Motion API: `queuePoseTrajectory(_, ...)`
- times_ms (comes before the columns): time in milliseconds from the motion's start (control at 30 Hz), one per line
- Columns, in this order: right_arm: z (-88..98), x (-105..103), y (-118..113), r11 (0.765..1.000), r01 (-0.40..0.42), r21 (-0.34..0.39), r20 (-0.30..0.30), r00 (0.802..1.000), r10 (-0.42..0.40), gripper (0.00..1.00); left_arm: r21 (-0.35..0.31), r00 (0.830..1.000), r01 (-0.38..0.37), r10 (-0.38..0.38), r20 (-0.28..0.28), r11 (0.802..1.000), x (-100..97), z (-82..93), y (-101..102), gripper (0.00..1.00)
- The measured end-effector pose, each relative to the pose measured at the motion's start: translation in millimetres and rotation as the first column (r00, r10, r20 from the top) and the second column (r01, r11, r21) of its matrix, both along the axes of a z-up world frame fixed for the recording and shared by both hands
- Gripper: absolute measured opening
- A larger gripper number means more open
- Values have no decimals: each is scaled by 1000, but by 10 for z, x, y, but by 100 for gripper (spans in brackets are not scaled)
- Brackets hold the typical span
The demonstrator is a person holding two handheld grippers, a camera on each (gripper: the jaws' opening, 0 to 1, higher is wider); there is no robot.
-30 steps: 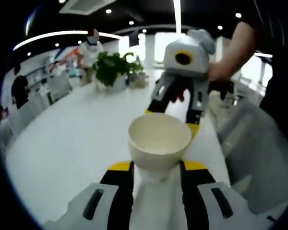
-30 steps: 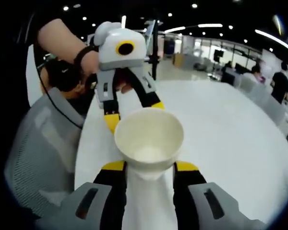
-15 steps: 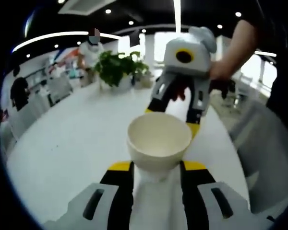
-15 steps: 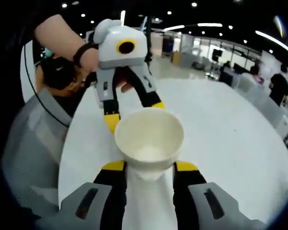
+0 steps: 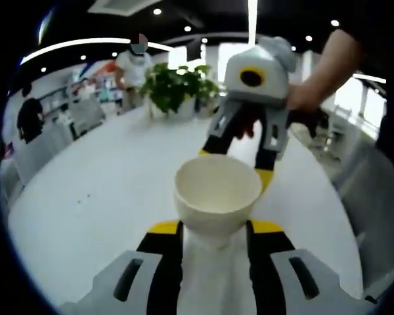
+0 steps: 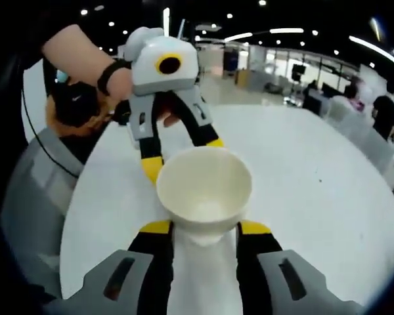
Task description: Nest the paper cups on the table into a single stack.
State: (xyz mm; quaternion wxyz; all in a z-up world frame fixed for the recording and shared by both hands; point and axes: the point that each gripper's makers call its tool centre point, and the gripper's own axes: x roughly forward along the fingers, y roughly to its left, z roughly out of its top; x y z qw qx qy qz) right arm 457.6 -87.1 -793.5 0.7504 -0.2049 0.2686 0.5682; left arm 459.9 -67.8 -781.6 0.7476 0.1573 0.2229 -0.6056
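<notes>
A white paper cup (image 5: 217,197) sits pinched by its lower body in the left tool (image 5: 215,231), mouth facing the camera, held above the white desk (image 5: 98,210); in the right gripper view the right tool (image 6: 205,231) likewise pinches a cup (image 6: 203,187). Each tool also appears just beyond the other's cup, jaws angled down at its far rim. Over the last second the cups have stayed pinched and facing each other while the background has swung, suggesting nesting is not yet done.
</notes>
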Motion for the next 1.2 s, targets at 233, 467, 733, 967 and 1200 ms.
queuePoseTrajectory(233,-93,98,25,1000,-2,-7,-15,1000,2,33,0,1000,-3,3,-21,1000,115,-79,30,36)
queuePoseTrajectory(467,-84,124,56,1000,-4,-7,-4,1000,4,33,-10,1000,-1,1,-29,1000,141,-100,54,37)
queuePoseTrajectory(733,-108,117,40,999,39,-17,-6,999,-39,38,3,999,-10,10,-50,1000,125,-117,61,38)
queuePoseTrajectory(967,-60,28,-63,994,111,16,-20,994,-111,44,-5,998,-46,46,-40,999,134,-36,142,42)
queuePoseTrajectory(1200,74,-112,-144,989,147,22,-10,989,-147,43,-26,995,-92,91,-33,995,20,120,242,42)
